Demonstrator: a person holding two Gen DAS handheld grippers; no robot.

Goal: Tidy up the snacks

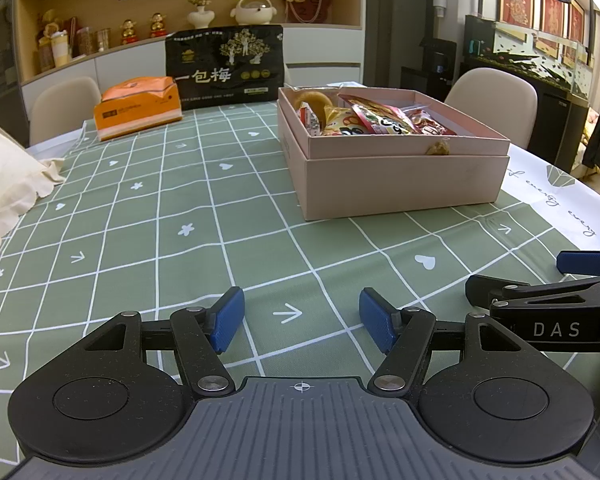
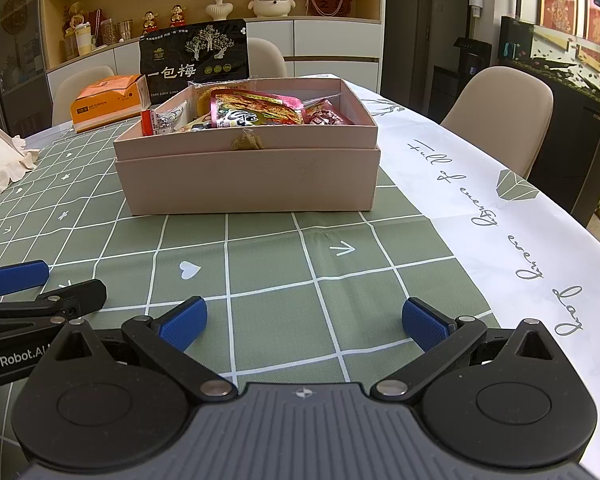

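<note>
Sitting in the pink box (image 2: 246, 184), the snack packets (image 2: 256, 111) are piled loosely: a red-and-yellow pouch on top, smaller wrappers at the left end, a ring-shaped pastry in clear wrap toward the back. The box rests in its upturned lid on the green checked tablecloth (image 2: 260, 280), mid-table.

Behind the box, apart from it: a large black plum bag (image 1: 224, 68) standing upright, and an orange tissue pack (image 1: 138, 108) to its left. The black bag is the only snack visible outside the box.

Left gripper (image 1: 302, 318): jaws spread wide, nothing between them, low over the cloth, well short of the box. Right gripper (image 2: 304, 322): likewise spread and empty, just beside the left one, pointing straight at the near wall of the box.

Judgement: either the start or the close of the task; nothing is in hand, no reach under way. Cannot tell which from the layout alone.

Next move, if any remains: go past or around the box to the black bag. It is wide and upright, so pinch its top edge.
</note>
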